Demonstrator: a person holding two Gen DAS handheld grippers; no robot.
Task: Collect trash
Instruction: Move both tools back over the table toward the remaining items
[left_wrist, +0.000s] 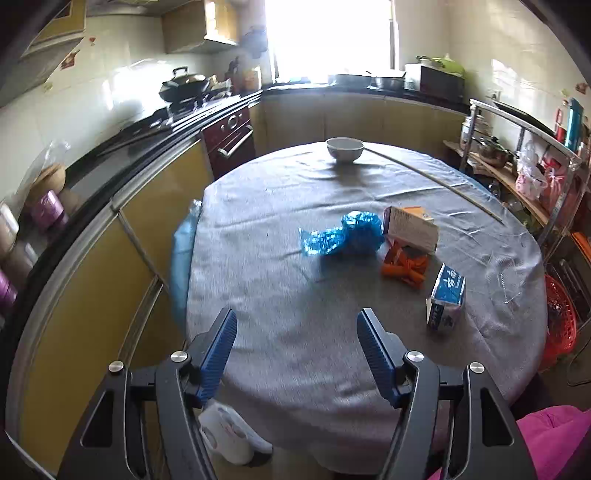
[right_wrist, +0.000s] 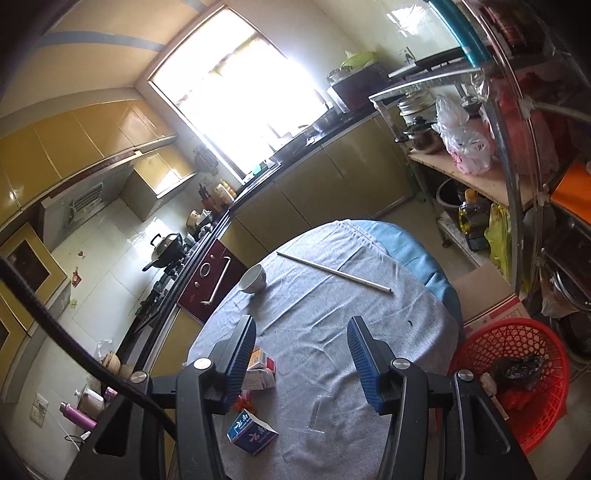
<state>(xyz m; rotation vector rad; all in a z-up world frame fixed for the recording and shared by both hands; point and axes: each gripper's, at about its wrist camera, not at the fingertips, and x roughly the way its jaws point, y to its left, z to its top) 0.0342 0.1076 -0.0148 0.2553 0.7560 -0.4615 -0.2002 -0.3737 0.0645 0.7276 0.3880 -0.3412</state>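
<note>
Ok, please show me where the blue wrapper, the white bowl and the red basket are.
blue wrapper (left_wrist: 351, 232): left wrist view, on its crumpled middle.
white bowl (left_wrist: 344, 148): left wrist view, on its outer wall.
red basket (right_wrist: 546, 417): right wrist view, on its mesh side wall.

A white bowl (left_wrist: 344, 148) and a long thin stick (right_wrist: 334, 272) lie on the grey-clothed table (left_wrist: 280, 295), a wok (left_wrist: 183, 85) on the stove.

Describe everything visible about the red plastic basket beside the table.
The red plastic basket is round, with open lattice walls and a solid rim. It stands upright below the edge of the round table under a grey cloth, at its right in the right wrist view, next to a cardboard box. Inside lie a crumpled black bag, a pale scrap and something red. Neither gripper touches it.
</note>
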